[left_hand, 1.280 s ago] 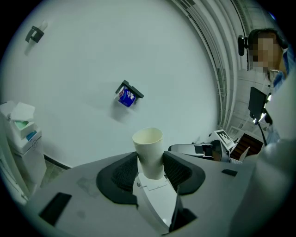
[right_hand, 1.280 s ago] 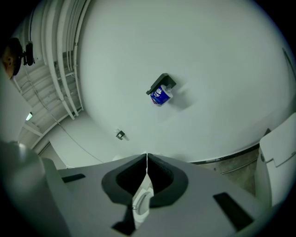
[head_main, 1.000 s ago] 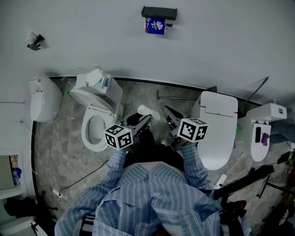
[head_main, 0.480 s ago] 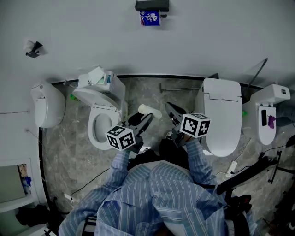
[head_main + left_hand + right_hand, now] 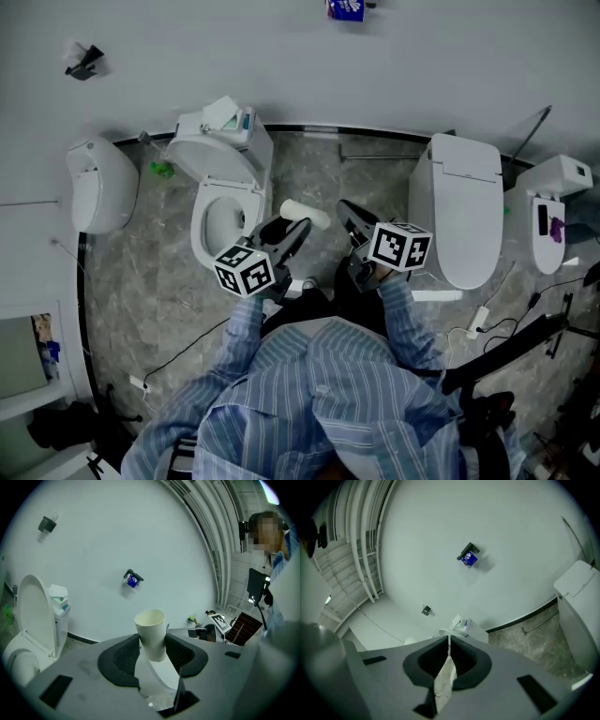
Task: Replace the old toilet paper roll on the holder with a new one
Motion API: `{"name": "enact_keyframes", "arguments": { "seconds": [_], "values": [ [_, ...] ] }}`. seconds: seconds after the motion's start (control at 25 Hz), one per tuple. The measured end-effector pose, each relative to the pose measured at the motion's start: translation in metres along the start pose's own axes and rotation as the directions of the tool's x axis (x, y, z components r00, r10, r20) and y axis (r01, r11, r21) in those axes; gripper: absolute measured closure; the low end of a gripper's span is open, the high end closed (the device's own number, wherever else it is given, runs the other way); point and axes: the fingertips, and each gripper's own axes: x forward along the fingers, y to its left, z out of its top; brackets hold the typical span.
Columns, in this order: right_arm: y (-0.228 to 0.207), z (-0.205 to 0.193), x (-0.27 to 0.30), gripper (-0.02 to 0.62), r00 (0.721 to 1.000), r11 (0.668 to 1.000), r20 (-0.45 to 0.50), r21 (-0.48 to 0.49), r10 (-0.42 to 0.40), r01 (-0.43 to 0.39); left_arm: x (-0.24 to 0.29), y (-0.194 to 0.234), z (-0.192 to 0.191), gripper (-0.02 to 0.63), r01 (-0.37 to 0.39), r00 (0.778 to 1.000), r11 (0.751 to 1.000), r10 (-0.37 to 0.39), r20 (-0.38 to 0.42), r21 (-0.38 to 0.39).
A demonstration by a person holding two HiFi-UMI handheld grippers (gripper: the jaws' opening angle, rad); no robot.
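Observation:
My left gripper point(image 5: 296, 227) is shut on a pale cardboard tube point(image 5: 305, 215), the bare core of a roll, which sticks out past the jaws. In the left gripper view the tube point(image 5: 151, 632) stands upright between the black pads point(image 5: 126, 654) of the left gripper point(image 5: 153, 645). My right gripper point(image 5: 346, 213) is shut with nothing in it, and in its own view the right gripper point(image 5: 449, 643) has its jaws pressed together. A black wall holder with a blue printed pack point(image 5: 348, 9) hangs high on the white wall ahead, also visible as the holder point(image 5: 133, 578) and the holder point(image 5: 467, 556).
A toilet with its lid raised point(image 5: 225, 208) stands left of the grippers, and a closed toilet point(image 5: 464, 220) stands to the right. A urinal point(image 5: 98, 186) is at far left and another white fixture point(image 5: 553, 220) at far right. Cables point(image 5: 173, 361) cross the marble floor.
The wall, holder and toilets have slid upward in the head view, with the holder now at the top edge. Both grippers travelled along with me; the tube stays held.

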Motion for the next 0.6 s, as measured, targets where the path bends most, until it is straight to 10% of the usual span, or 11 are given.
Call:
{"name": "enact_keyframes", "arguments": {
  "seconds": [0.6],
  "values": [
    [0.055, -0.091, -0.011, 0.583, 0.996, 0.996, 0.042, -0.035, -0.076, 0.077, -0.092, 0.001, -0.041, 0.431, 0.091, 0.996, 0.996, -0.091, -0.005, -0.006]
  ]
}}
